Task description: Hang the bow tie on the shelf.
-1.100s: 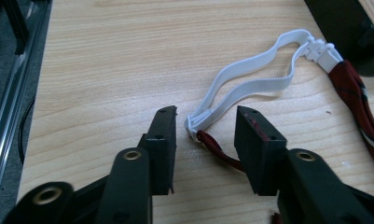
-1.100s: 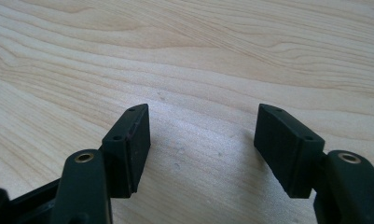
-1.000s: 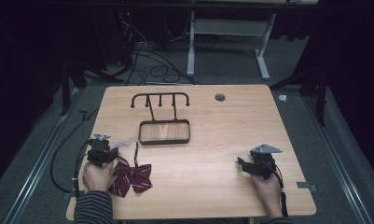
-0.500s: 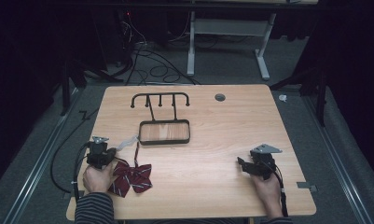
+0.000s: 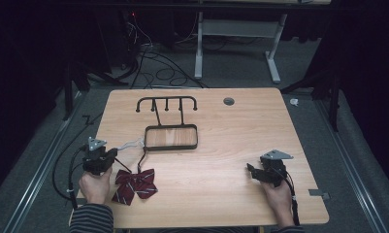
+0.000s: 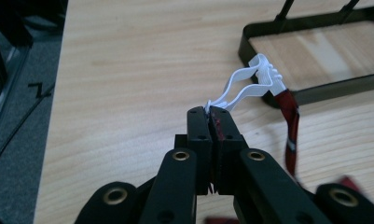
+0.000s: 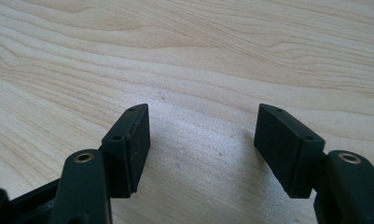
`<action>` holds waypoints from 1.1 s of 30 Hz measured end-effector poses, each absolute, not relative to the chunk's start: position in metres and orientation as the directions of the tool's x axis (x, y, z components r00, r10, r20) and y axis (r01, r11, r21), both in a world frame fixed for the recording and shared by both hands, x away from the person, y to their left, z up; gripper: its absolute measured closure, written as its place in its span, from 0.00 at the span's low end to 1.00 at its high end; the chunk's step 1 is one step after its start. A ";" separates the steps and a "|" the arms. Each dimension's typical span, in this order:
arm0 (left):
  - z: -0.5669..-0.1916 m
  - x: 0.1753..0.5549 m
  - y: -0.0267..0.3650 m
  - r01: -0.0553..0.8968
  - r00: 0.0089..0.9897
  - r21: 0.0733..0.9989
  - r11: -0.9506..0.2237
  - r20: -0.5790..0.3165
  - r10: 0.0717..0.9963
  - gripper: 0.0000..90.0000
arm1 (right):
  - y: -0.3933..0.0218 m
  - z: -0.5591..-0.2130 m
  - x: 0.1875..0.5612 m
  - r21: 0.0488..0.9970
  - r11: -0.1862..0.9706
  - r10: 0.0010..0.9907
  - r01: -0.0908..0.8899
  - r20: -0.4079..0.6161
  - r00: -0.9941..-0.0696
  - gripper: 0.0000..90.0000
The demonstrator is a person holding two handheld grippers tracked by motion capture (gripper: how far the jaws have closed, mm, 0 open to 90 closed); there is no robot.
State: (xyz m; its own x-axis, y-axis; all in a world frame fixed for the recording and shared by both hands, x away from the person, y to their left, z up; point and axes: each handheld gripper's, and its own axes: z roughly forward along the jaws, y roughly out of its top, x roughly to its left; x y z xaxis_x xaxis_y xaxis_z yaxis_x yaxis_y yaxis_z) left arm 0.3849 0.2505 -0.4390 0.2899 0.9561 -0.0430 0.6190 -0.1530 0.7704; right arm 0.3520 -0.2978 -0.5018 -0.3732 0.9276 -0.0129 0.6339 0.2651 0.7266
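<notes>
Bow tie, dark red with pale stripes, lies on the counter near its front left corner, just right of the person's left hand. Its two wings spread roughly across the counter, left to right, tilted a little. From its knot a thin red band runs away toward the black wire stand, ending at a white elastic strap whose far end rests against the stand's near rim. So the whole piece stretches from the bow diagonally up to the stand and back toward the left gripper.

That gripper's fingers have just been closing and are now pressed together, pinching the near end of the white strap, which rises off the wood.

Fingers of the right gripper stand spread wide over bare counter at the front right, holding nothing.
</notes>
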 end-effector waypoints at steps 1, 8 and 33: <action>-0.435 0.384 0.250 0.606 0.294 0.781 -0.151 -0.044 0.955 0.98 | -0.298 -0.502 0.352 0.726 0.264 0.928 0.635 -0.012 -0.372 0.42; -0.408 0.373 0.242 0.550 0.335 0.815 -0.183 -0.015 0.942 0.98 | -0.298 -0.502 0.352 0.726 0.267 0.927 0.634 -0.014 -0.374 0.42; -0.354 0.365 0.212 0.422 0.446 0.875 -0.238 0.028 0.894 0.98 | -0.298 -0.502 0.352 0.726 0.263 0.928 0.636 -0.009 -0.373 0.42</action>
State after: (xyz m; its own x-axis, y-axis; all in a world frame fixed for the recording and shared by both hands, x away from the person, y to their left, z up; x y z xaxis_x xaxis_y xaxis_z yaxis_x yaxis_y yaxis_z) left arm 0.3651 0.2117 -0.3544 0.4463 0.8945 0.0281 0.4218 -0.2379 0.8749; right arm 0.3519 -0.2978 -0.5017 -0.3727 0.9279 -0.0094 0.6357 0.2627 0.7259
